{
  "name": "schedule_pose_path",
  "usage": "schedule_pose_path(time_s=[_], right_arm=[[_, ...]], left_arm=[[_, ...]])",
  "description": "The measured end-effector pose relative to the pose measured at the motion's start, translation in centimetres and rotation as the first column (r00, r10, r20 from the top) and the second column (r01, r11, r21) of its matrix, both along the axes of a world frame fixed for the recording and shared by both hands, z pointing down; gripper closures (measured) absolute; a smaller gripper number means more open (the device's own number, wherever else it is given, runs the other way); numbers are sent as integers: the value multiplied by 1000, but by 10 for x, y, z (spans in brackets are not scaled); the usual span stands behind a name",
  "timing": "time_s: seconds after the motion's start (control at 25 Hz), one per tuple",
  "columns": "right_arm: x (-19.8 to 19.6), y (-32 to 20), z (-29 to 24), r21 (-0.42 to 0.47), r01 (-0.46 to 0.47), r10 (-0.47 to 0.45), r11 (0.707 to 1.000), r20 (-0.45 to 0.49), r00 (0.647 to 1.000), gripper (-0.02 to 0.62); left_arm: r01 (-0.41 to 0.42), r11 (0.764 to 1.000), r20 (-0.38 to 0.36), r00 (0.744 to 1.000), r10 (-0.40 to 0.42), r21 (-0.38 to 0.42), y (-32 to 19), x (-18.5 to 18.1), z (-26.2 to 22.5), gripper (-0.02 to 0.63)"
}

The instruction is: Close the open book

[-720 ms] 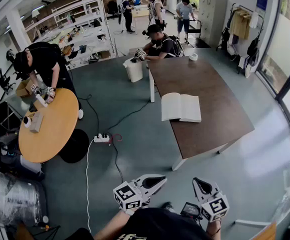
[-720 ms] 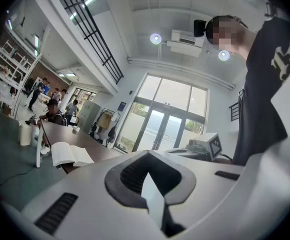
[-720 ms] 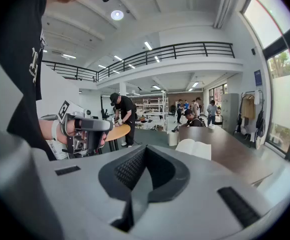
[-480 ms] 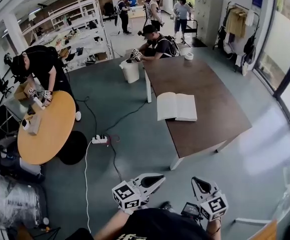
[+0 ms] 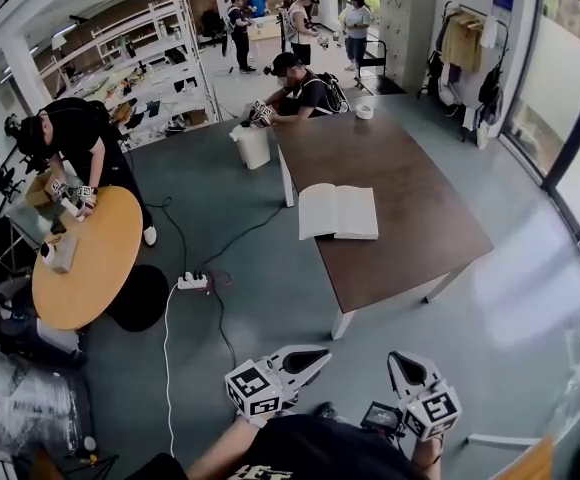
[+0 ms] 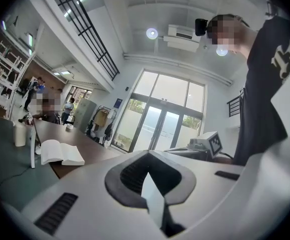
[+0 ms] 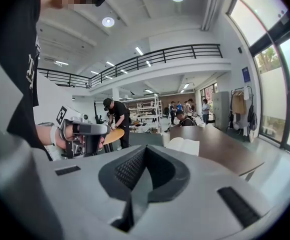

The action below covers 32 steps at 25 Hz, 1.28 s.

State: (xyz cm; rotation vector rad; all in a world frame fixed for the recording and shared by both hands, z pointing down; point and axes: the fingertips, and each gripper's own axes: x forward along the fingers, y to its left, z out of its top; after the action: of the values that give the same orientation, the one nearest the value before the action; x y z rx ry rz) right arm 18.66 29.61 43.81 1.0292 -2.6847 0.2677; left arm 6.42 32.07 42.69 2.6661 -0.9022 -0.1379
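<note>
While standing well apart from the dark brown rectangular bench (image 5: 410, 168), holds white plastic left claw (image 5: 320, 356) and matching right claw (image 5: 398, 366) fully closed, empty. Finds thick white-paged book (image 5: 337, 212) spread open near bench's left edge. Nothing done yet; approach and closing remain.

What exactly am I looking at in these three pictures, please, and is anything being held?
There is no robot: a person holds a gripper in each hand. One picture comes from a camera on the person's head, looking down at the left gripper and right gripper. The other two come from cameras riding on each gripper, looking along its jaws. Both grippers are shut and hold nothing. An open book lies on a brown table, well ahead of them.
</note>
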Motion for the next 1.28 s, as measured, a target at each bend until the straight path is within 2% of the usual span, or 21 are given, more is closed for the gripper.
schedule_pose_path(time_s=[0.16, 0.36, 0.76, 1.0, 1.28], right_arm=[[24, 5, 10, -7, 0, 0, 1000, 11, 1000, 607], [41, 2, 12, -22, -2, 3, 1000, 32, 999, 607], [52, -9, 23, -52, 0, 1, 999, 20, 1000, 607], [56, -30, 26, -51, -32, 32, 998, -12, 999, 607], [47, -85, 21, -21, -71, 69, 997, -55, 996, 607]], left_arm=[[-10, 1000, 4, 1000, 10, 1, 5, 25, 2, 600], [-63, 998, 9, 998, 63, 21, 12, 54, -4, 600], [-48, 999, -5, 999, 48, -11, -3, 61, 6, 600], [-15, 1000, -40, 999, 14, -7, -40, 54, 11, 600], [-51, 998, -56, 997, 53, 25, -110, 41, 11, 600]])
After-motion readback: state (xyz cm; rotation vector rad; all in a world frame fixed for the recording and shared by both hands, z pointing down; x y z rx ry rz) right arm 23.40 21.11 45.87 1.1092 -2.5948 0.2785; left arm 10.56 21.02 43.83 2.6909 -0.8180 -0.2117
